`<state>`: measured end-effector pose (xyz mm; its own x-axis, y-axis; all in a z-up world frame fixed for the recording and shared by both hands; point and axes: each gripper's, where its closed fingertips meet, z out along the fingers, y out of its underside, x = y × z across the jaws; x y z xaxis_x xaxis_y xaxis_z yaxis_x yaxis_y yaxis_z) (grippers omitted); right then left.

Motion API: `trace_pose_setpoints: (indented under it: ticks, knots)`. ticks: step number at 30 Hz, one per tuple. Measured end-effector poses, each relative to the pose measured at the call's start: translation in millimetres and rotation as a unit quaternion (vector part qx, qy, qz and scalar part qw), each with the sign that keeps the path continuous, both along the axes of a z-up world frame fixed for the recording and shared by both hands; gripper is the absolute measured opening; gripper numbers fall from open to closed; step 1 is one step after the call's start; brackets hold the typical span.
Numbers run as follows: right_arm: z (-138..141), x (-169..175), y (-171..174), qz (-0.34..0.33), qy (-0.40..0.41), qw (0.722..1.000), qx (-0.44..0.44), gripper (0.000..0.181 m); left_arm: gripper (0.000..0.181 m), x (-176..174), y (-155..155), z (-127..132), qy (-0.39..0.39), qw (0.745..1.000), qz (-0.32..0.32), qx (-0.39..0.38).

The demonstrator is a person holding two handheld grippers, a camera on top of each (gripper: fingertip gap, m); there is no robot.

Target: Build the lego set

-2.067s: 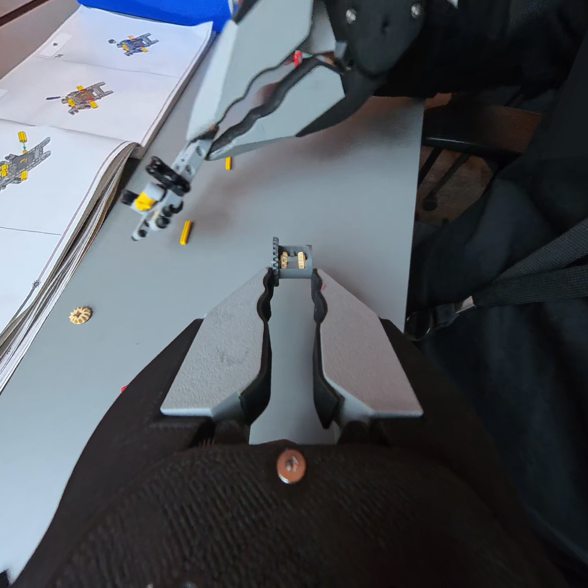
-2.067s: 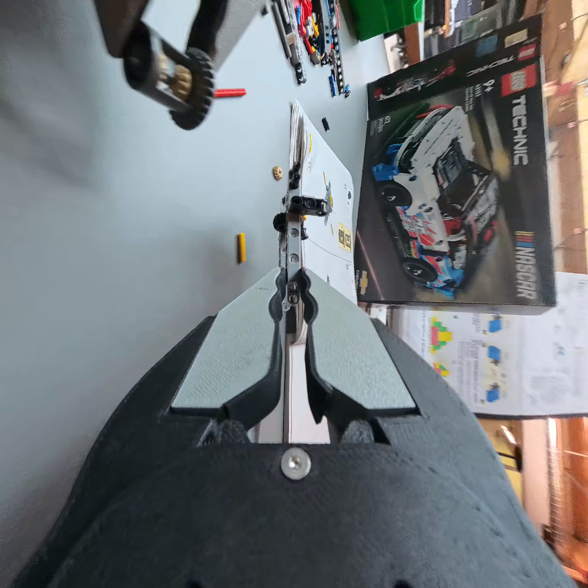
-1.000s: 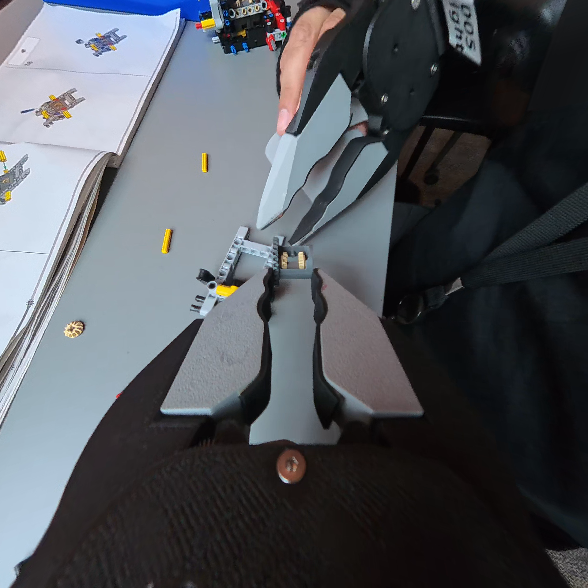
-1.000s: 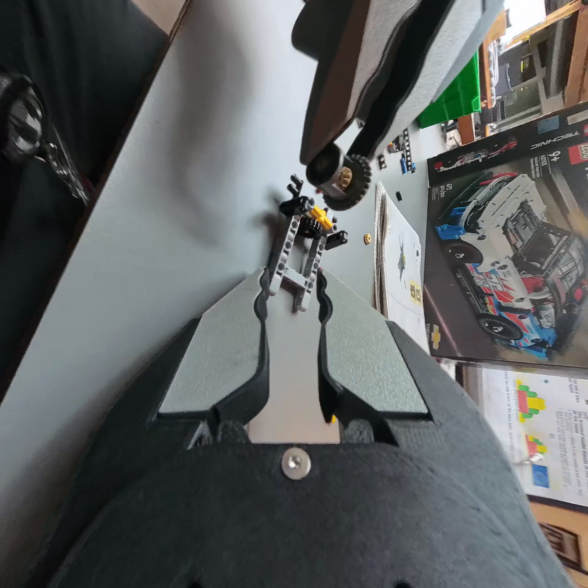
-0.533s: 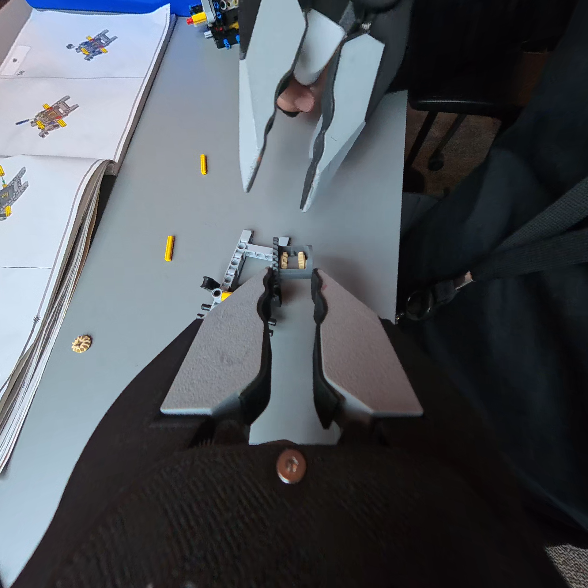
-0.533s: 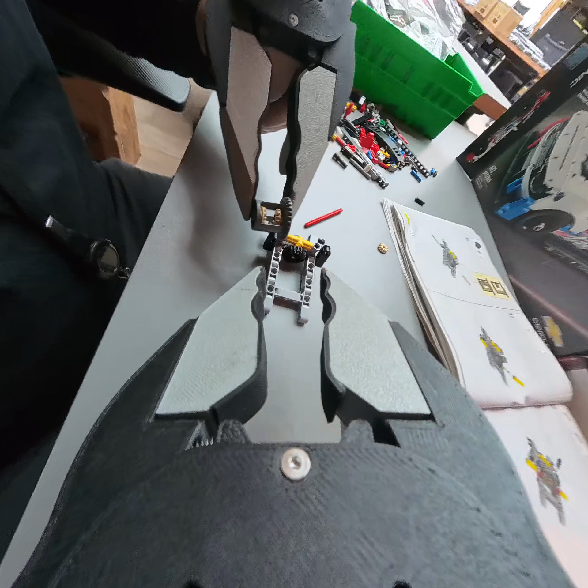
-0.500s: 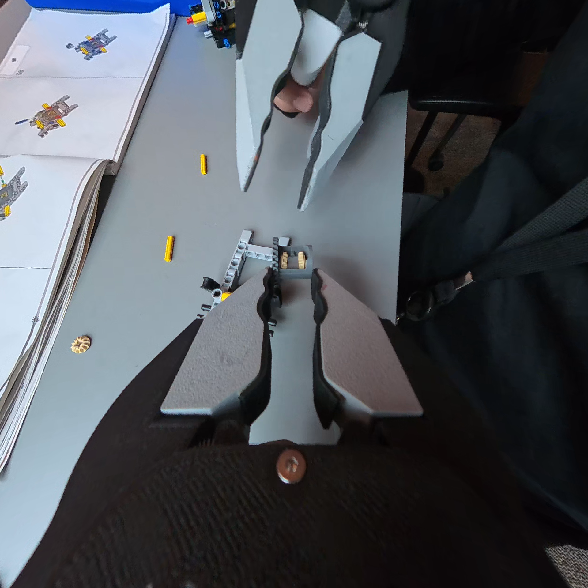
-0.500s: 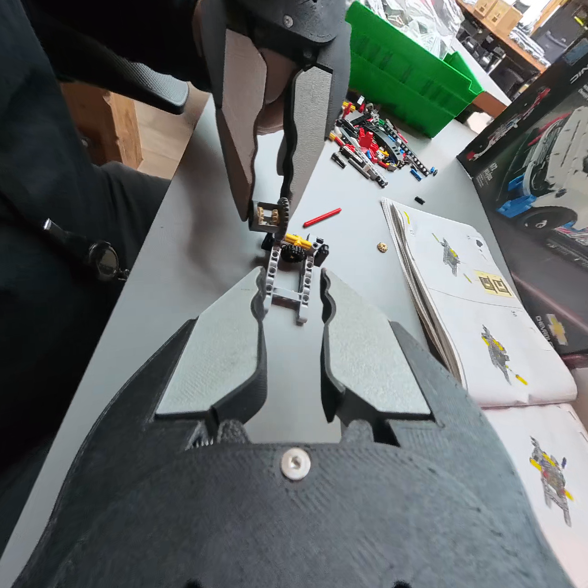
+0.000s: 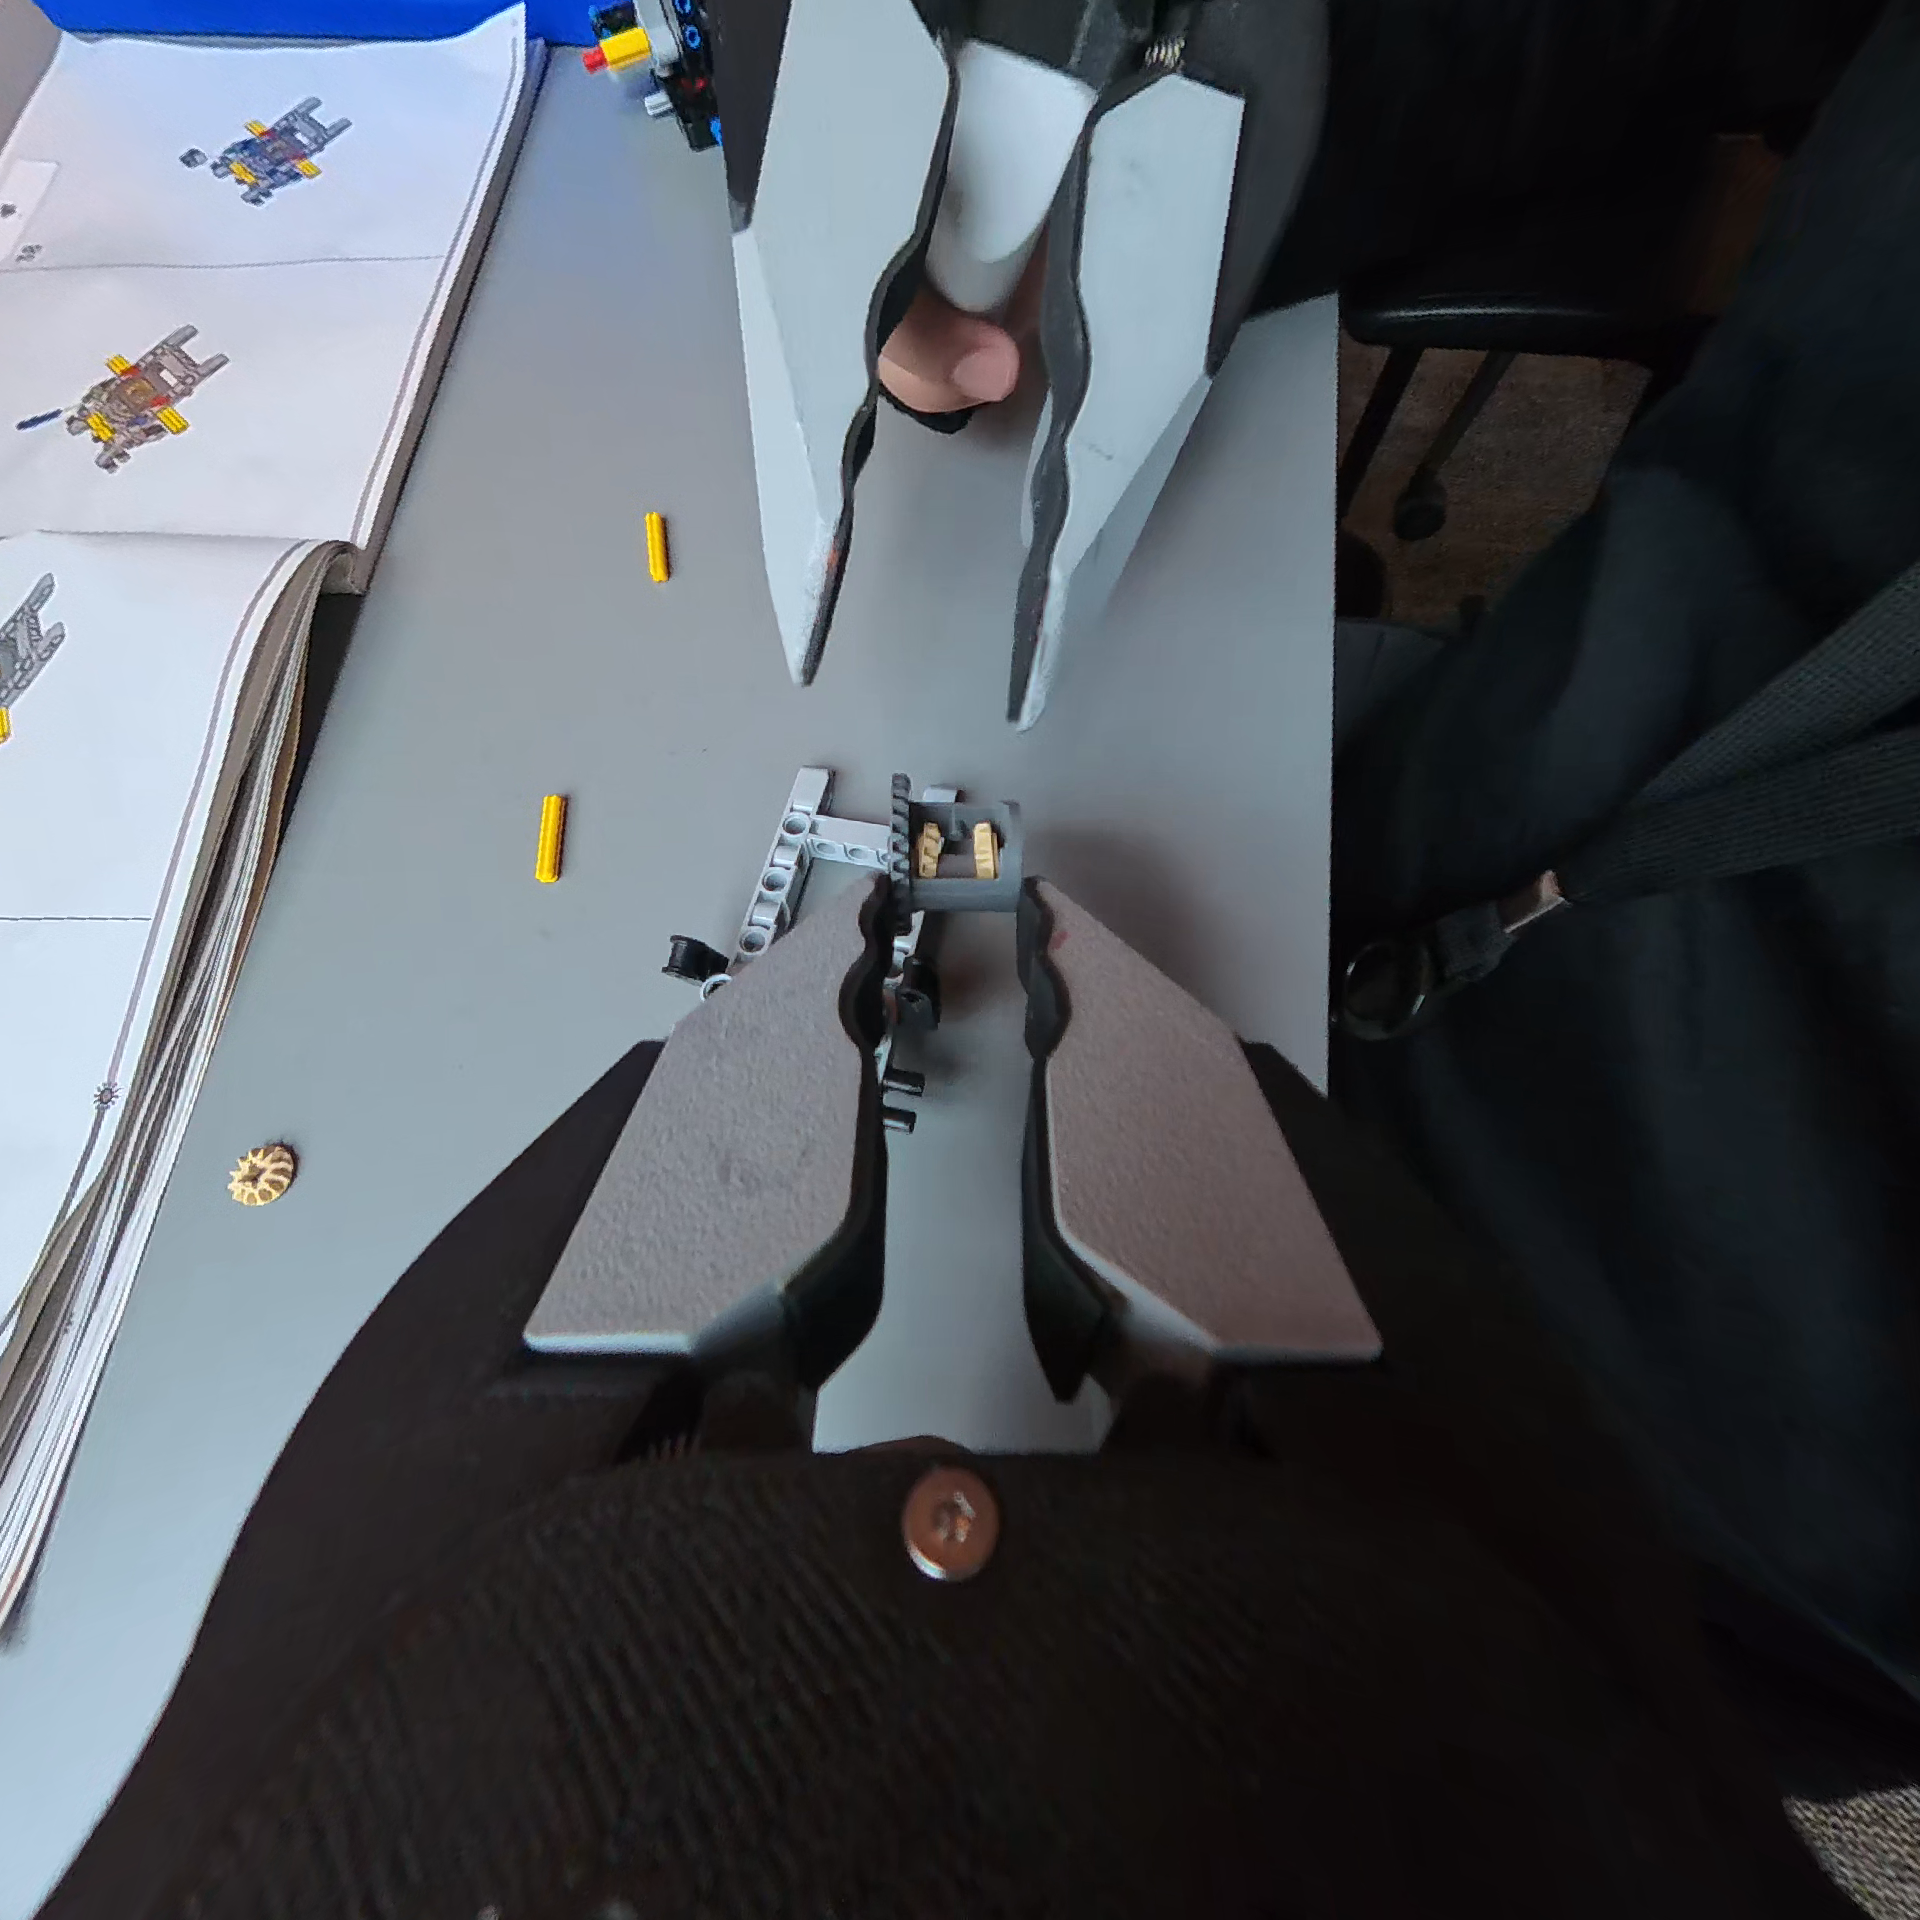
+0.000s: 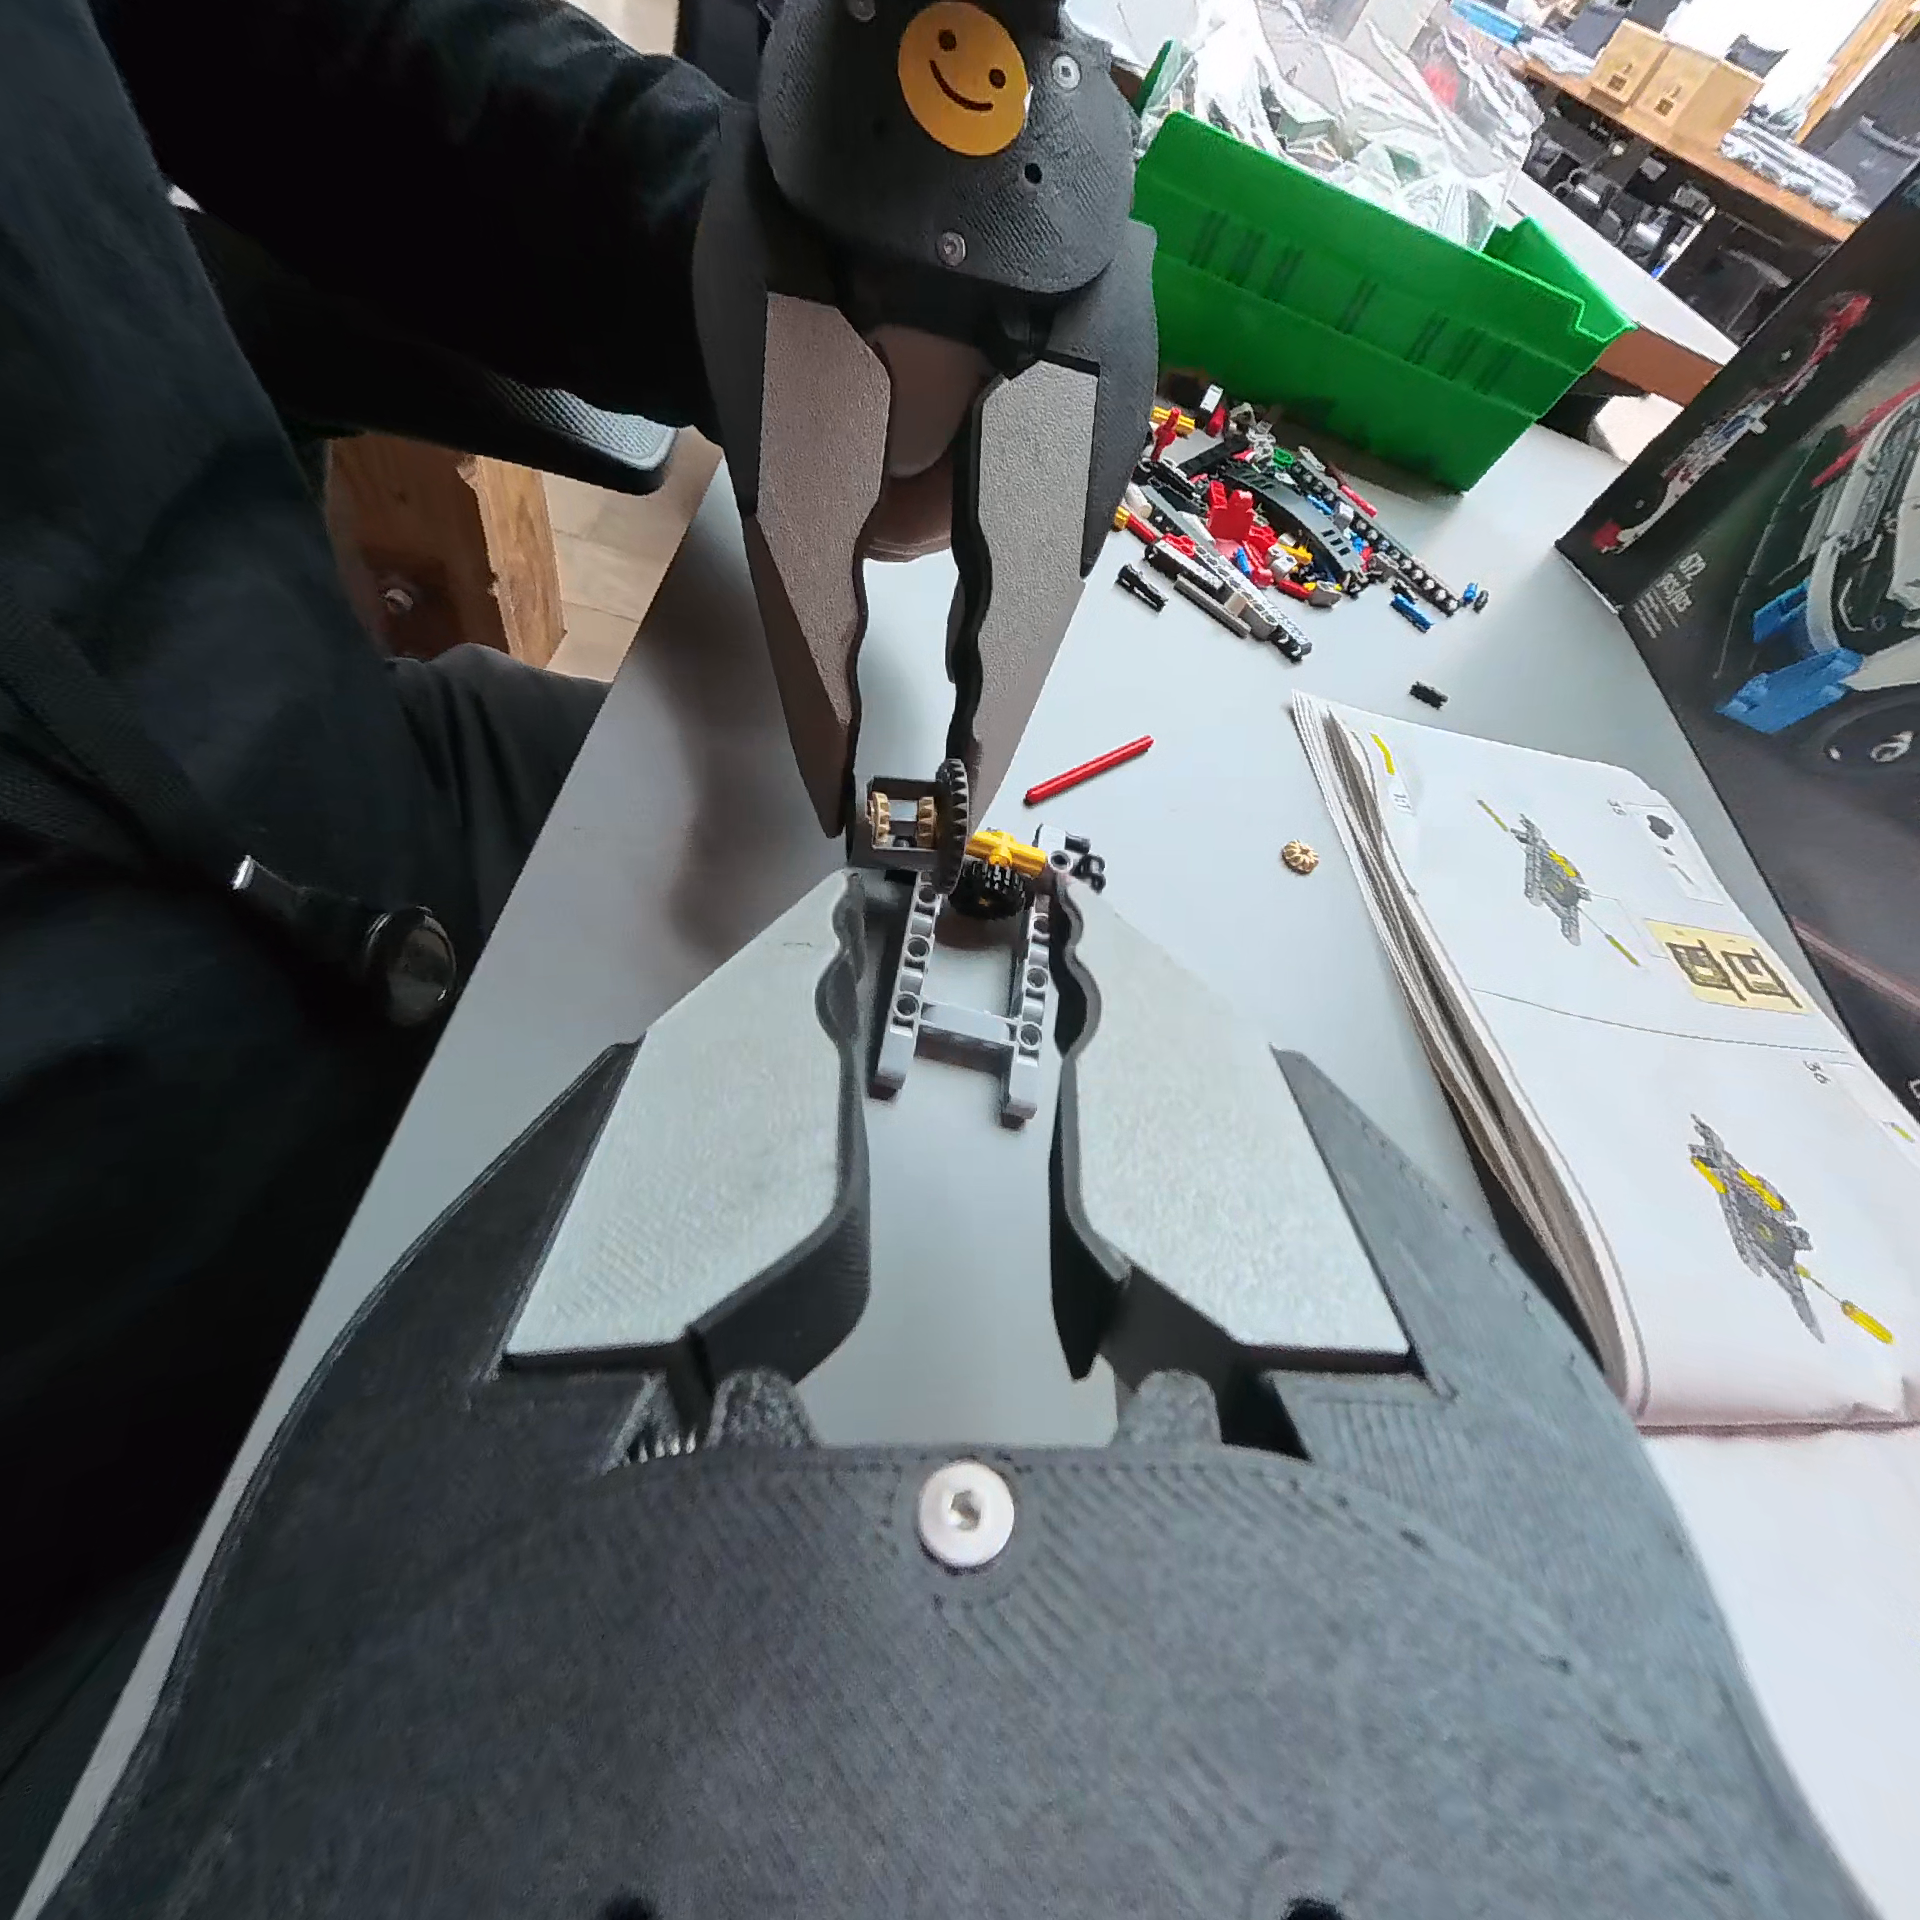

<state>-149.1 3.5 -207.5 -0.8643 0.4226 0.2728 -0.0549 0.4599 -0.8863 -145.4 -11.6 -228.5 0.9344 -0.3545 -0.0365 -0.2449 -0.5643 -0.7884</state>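
My left gripper is shut on a dark grey gear housing with tan gears inside and a black gear on its side. It holds the housing at one end of a light grey frame that lies flat on the grey table. In the right wrist view the left gripper comes down from above with the housing. My right gripper is open, its fingers on either side of the frame, which carries a yellow piece. The right gripper also shows in the left wrist view.
An open instruction booklet lies beside the frame. Two yellow axles, a tan gear and a red axle lie loose. A parts pile, green bin and set box stand farther off. The table edge is close. Only a small space, under 4 cm, lies between the two pairs of fingers.
The right gripper carried the frame in, laid it on the table by the housing and opened. In the last half second both grippers barely moved.
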Motion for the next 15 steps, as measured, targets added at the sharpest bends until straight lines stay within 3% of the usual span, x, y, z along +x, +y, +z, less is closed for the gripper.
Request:
trace_pose_setpoints:
  ticks: [15]
  knots:
    - [-2.7, -7.2, 12.9, -0.015, -0.038, 0.998, -0.036, 0.033, 0.02, 2.4, 2.6, 3.9, -0.011, 1.0, 0.0, 0.019]
